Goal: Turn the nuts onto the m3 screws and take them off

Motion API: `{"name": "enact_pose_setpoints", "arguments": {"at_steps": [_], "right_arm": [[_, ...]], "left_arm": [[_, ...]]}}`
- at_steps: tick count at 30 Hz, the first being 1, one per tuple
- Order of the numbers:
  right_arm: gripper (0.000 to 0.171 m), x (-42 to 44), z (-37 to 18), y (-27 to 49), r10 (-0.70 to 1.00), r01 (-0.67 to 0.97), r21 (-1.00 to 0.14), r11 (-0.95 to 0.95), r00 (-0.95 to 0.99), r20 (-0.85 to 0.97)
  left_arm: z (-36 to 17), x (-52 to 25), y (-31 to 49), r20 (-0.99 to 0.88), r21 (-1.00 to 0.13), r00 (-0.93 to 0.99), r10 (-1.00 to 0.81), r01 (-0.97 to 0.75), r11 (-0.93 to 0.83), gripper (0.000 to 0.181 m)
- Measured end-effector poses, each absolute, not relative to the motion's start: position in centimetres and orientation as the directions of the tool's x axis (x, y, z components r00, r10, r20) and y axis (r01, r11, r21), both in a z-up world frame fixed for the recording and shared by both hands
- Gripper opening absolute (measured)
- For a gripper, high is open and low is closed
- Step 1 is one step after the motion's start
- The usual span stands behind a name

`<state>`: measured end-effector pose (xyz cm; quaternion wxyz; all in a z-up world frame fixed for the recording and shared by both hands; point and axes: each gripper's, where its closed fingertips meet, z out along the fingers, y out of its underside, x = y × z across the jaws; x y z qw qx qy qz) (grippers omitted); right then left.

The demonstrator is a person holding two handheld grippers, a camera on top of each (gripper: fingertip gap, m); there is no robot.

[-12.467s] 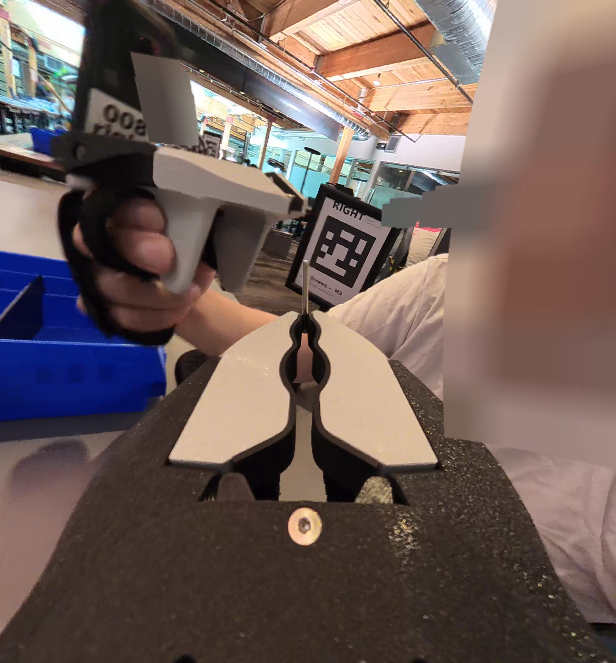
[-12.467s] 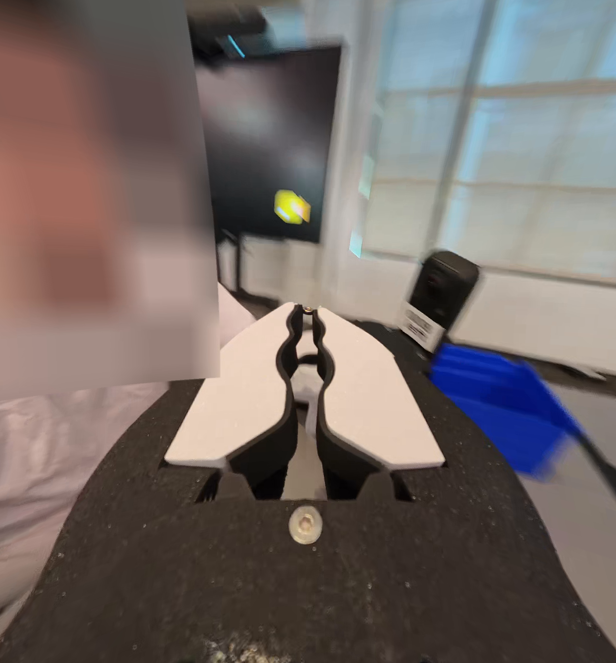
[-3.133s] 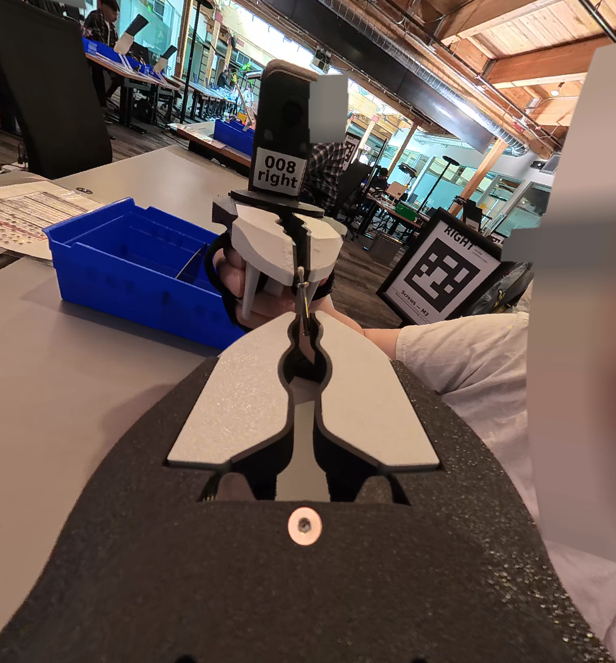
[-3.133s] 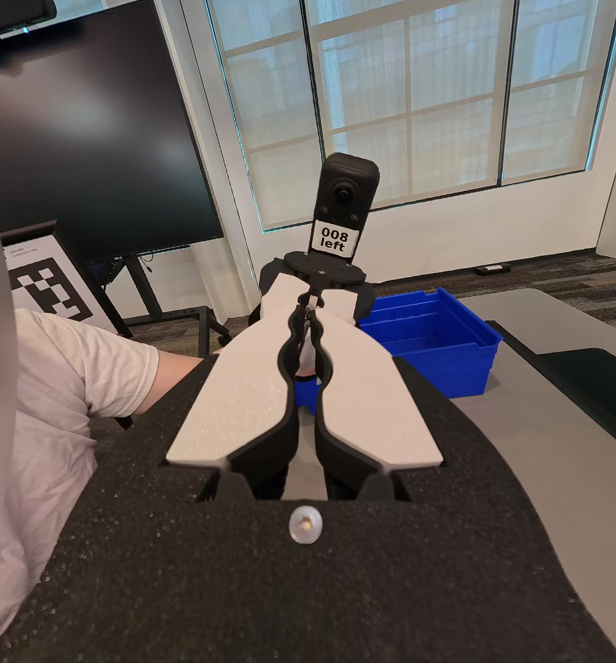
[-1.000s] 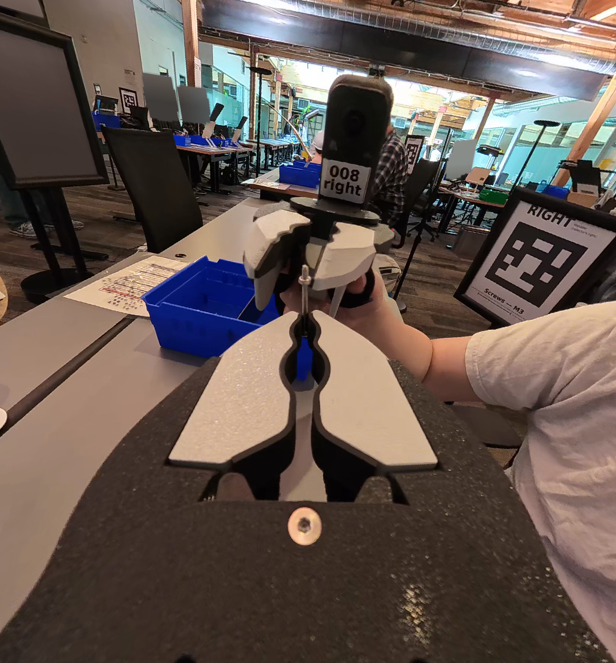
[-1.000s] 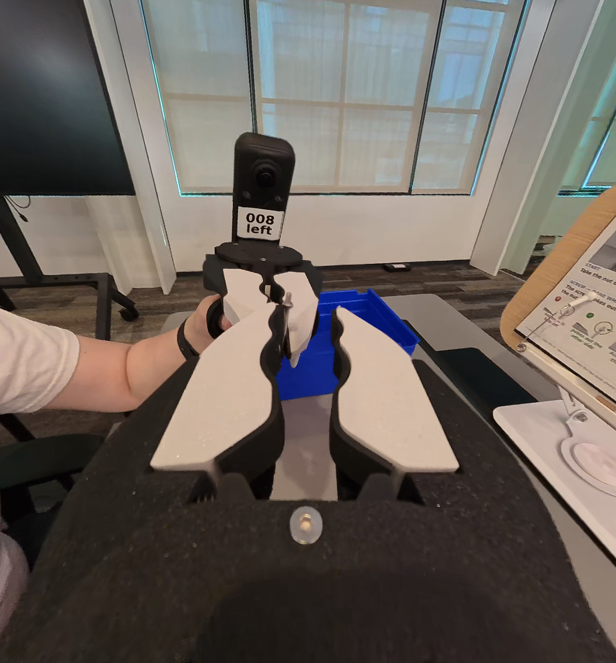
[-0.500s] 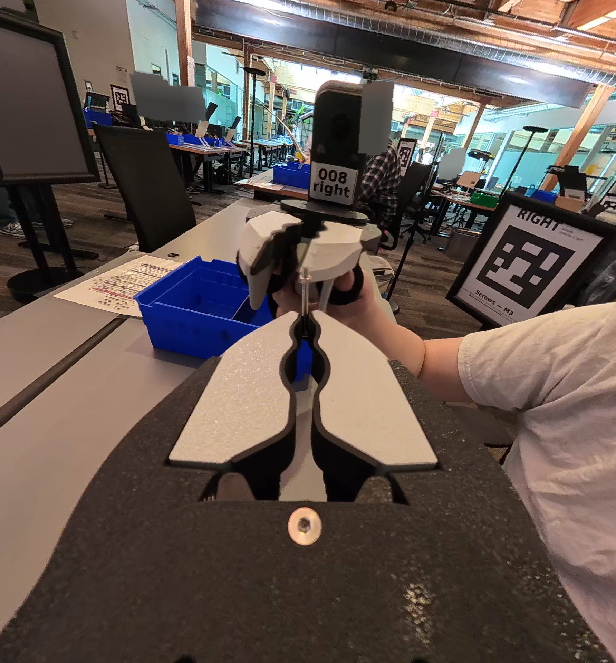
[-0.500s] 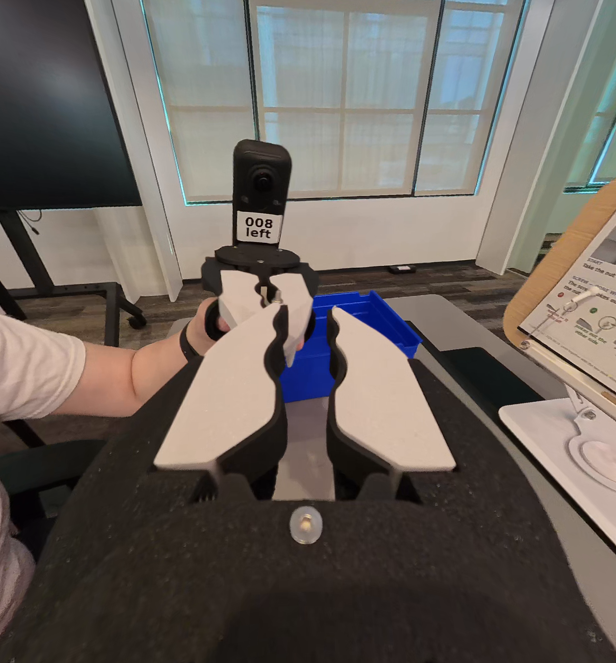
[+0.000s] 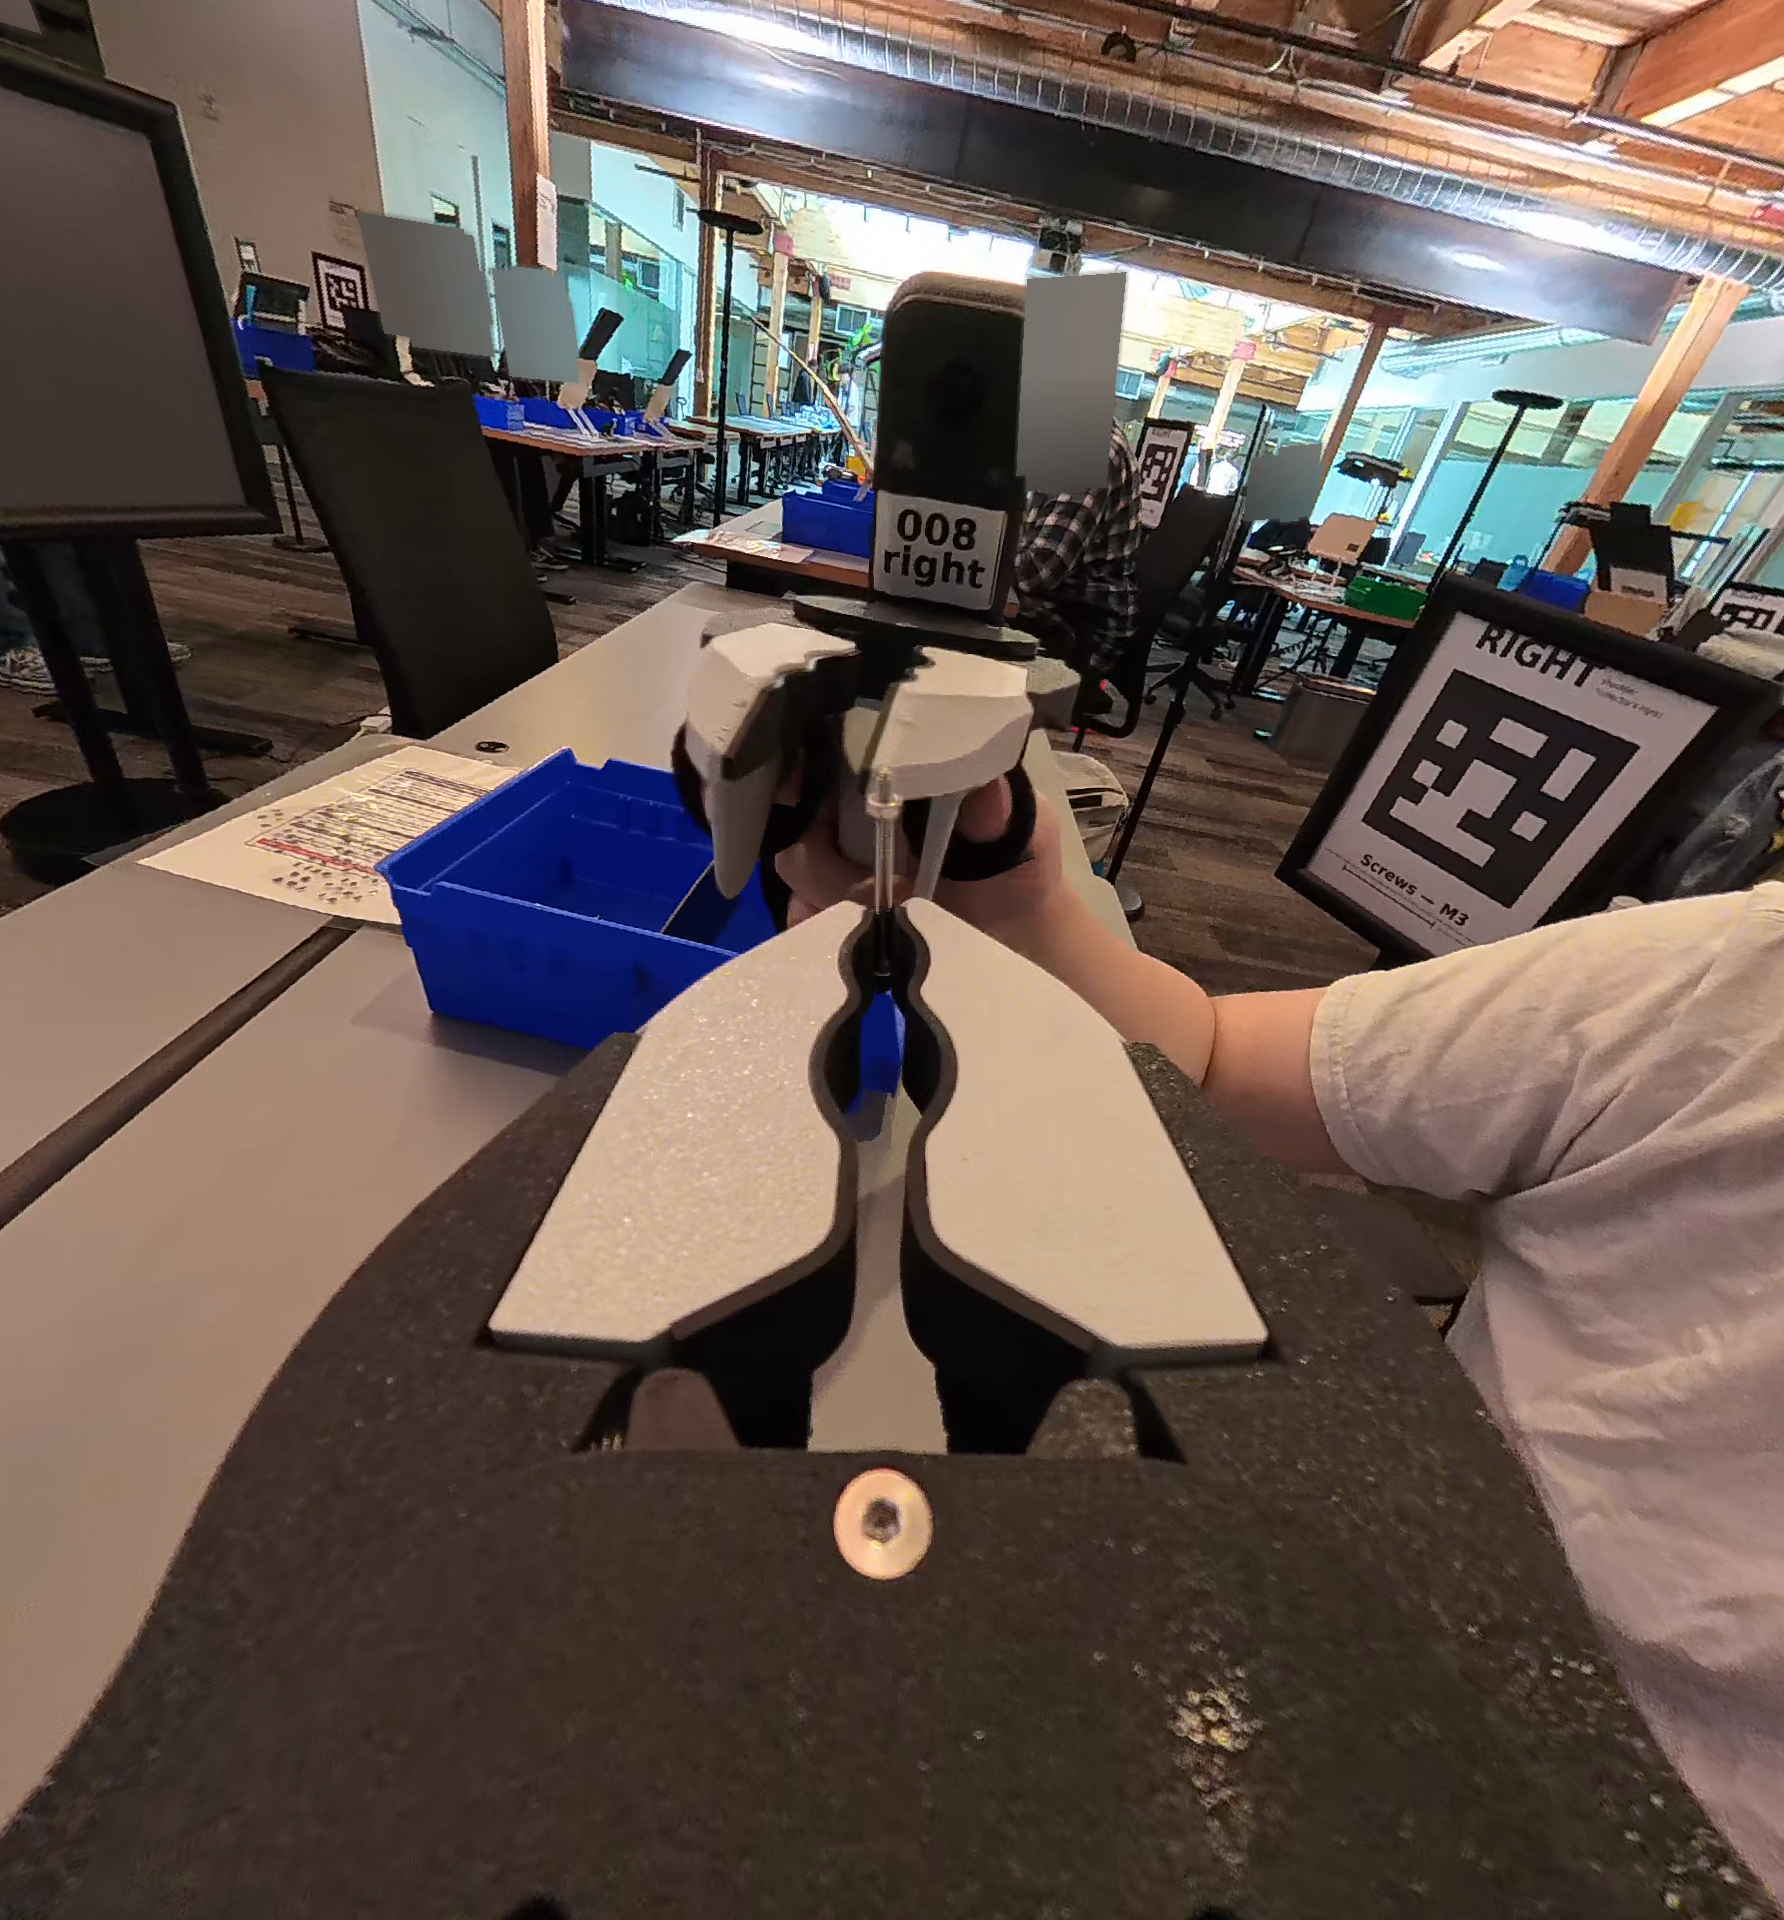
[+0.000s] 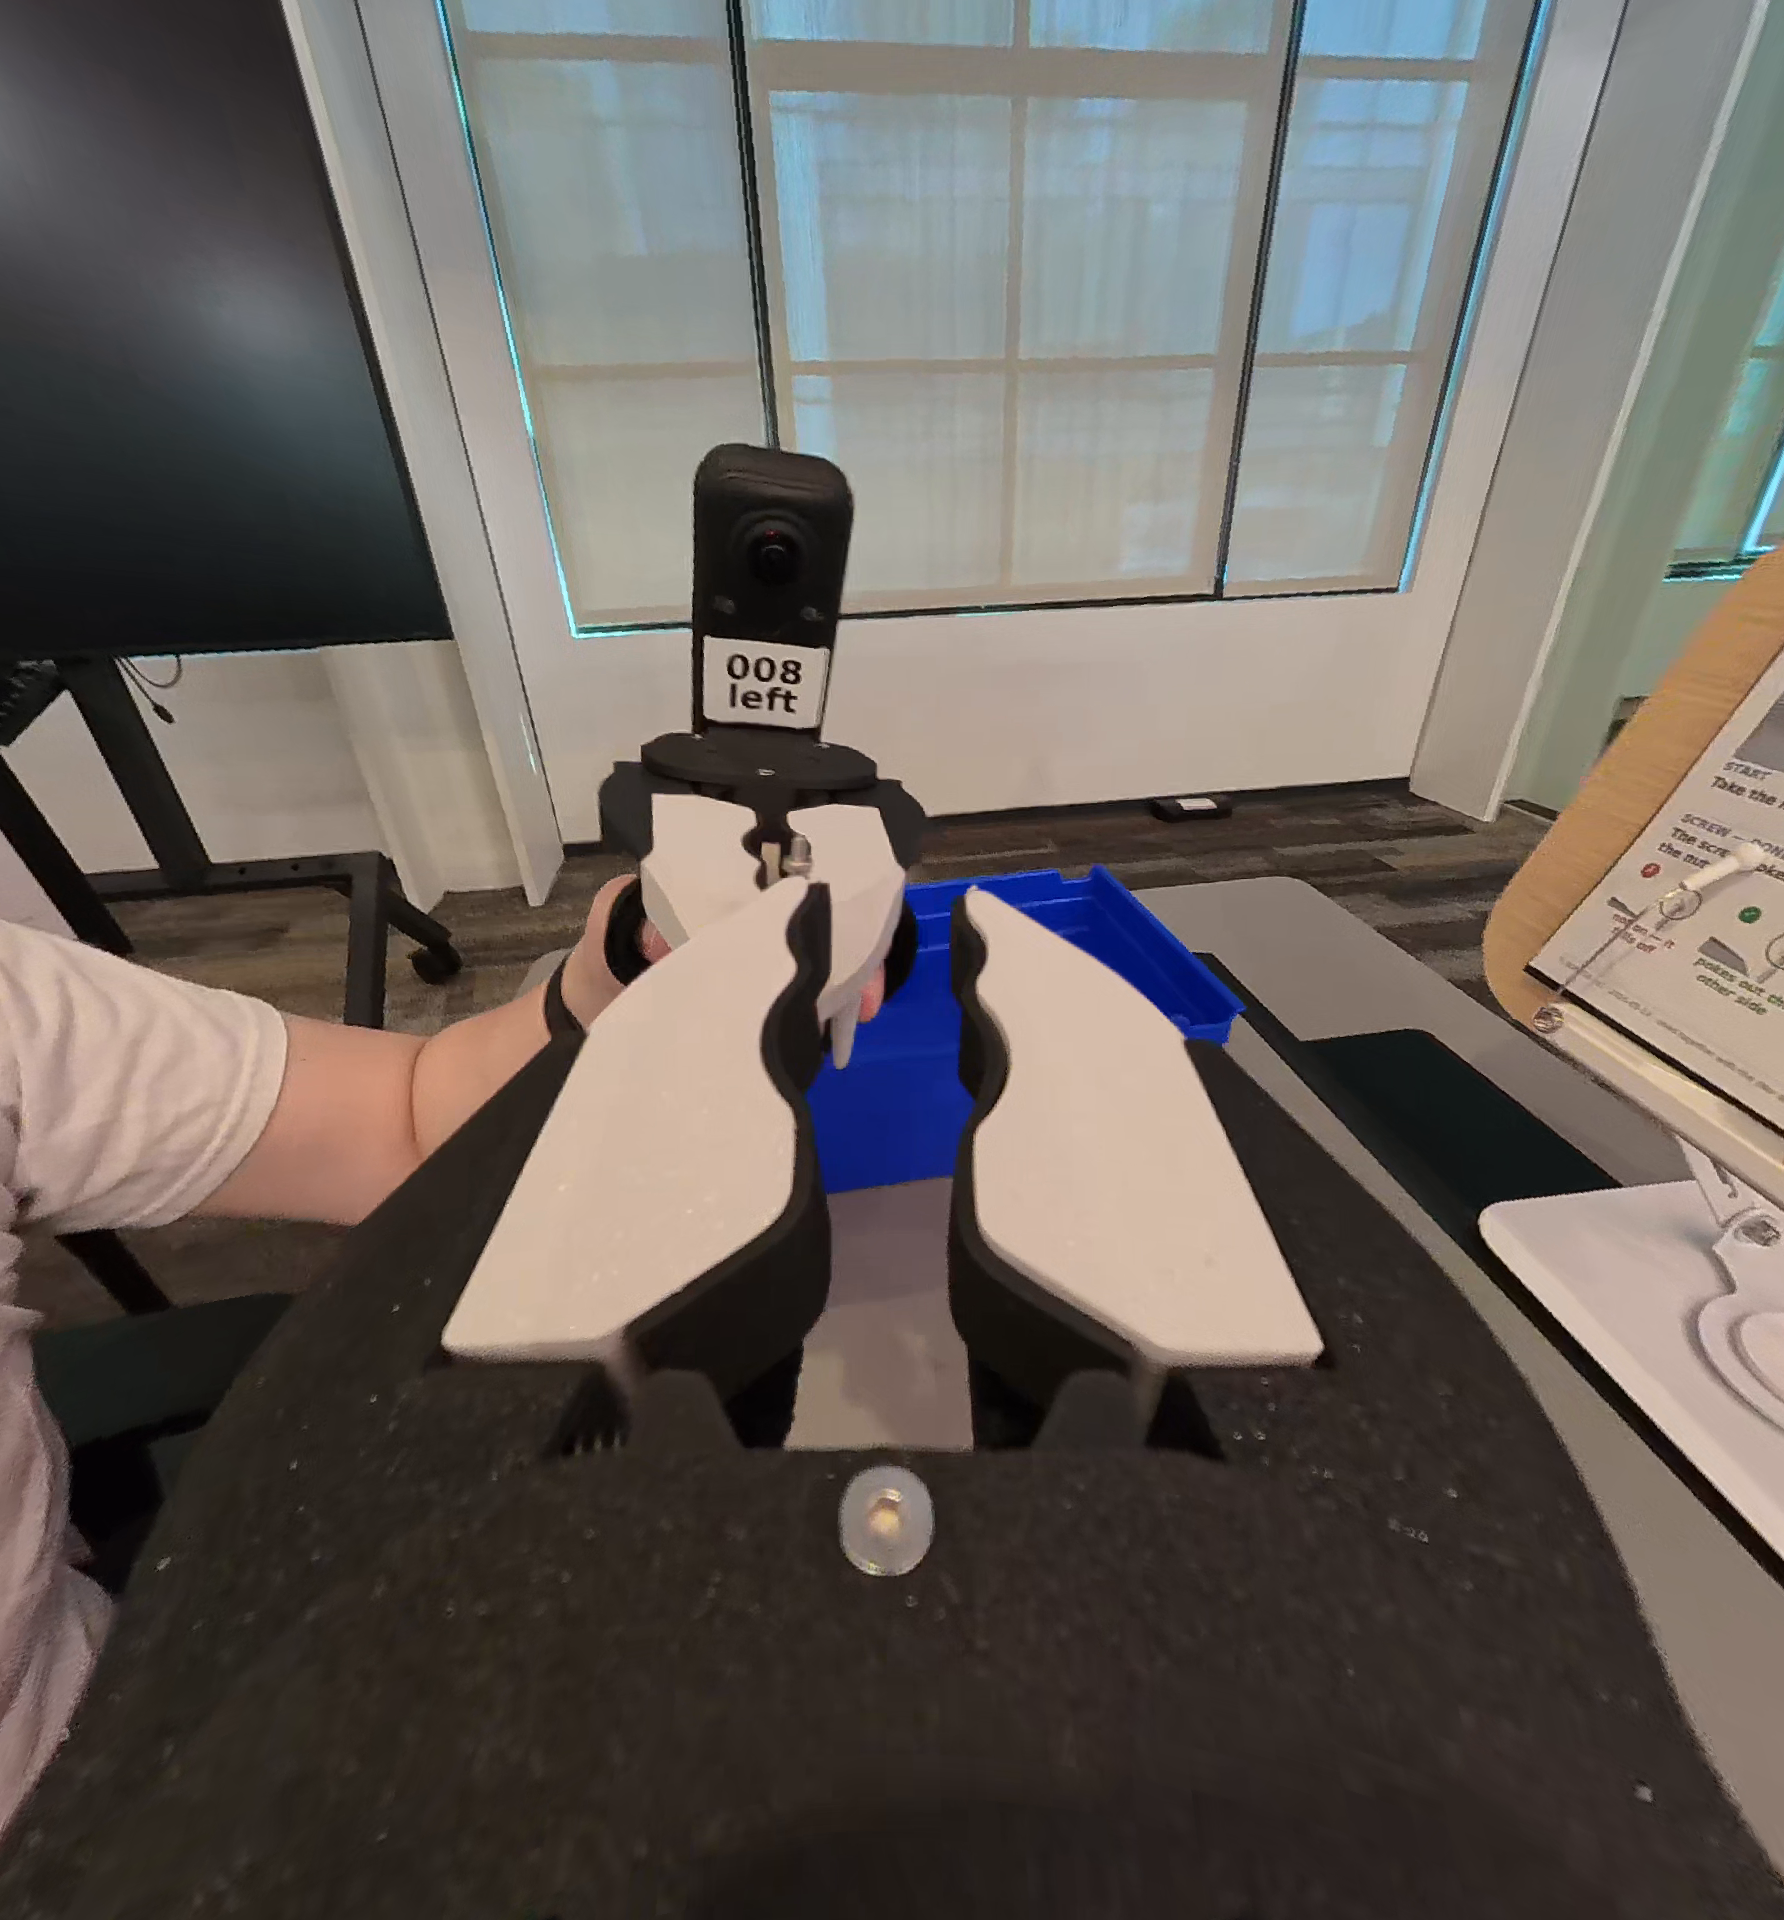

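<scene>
My left gripper (image 9: 880,916) is shut on a thin silver M3 screw (image 9: 880,862). The screw stands up from its tips. A wider silver piece (image 9: 880,802) sits at the top end; I cannot tell whether it is the head or a nut. My right gripper (image 10: 883,914) is open and empty, facing the left gripper (image 10: 779,873) closely. Its left finger (image 10: 680,1091) overlaps the left gripper's lower part, just below the screw (image 10: 786,857). In the left wrist view the right gripper (image 9: 826,888) sits just behind the screw, jaws apart. Both are held above the table.
A blue bin (image 9: 555,904) sits on the grey table (image 9: 140,1143) below the grippers, also in the right wrist view (image 10: 1075,935). A paper sheet (image 9: 337,821) lies beyond it. A framed marker sign (image 9: 1511,790) stands to the right. An instruction board (image 10: 1719,935) stands on a white base (image 10: 1646,1351). Both grippers' tips are close together, under 4 cm apart.
Very little. The left gripper stays shut on the screw and the right stays open. In the left wrist view the right gripper has drifted slightly left.
</scene>
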<state>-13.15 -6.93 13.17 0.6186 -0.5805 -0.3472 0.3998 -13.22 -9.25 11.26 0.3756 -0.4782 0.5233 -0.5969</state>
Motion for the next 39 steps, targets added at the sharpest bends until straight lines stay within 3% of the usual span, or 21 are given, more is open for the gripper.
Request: {"name": "enact_pose_setpoints", "arguments": {"at_steps": [5, 11, 16, 39], "right_arm": [[0.023, -14.6, 13.6, -8.2, 0.930, -0.123, -0.992, -0.003, 0.364, -0.048], [0.018, -12.7, 13.6, -6.7, 0.899, -0.148, -0.989, -0.013, 0.431, -0.076], [0.024, -14.1, 14.0, -8.5, 0.937, -0.137, -0.990, -0.004, 0.346, -0.052], [0.018, -13.1, 13.8, -7.5, 0.931, -0.178, -0.983, -0.049, 0.349, -0.110]], "left_arm": [[11.0, -13.0, -9.5, 0.176, -0.984, -0.269, -0.947, -0.063, -0.166, 0.001], [11.4, -13.2, -9.7, 0.180, -0.984, -0.277, -0.944, -0.054, -0.171, 0.001], [11.4, -13.2, -9.6, 0.183, -0.983, -0.274, -0.944, -0.053, -0.175, 0.001], [11.5, -13.2, -9.8, 0.203, -0.979, -0.295, -0.934, -0.051, -0.196, 0.001]]}}
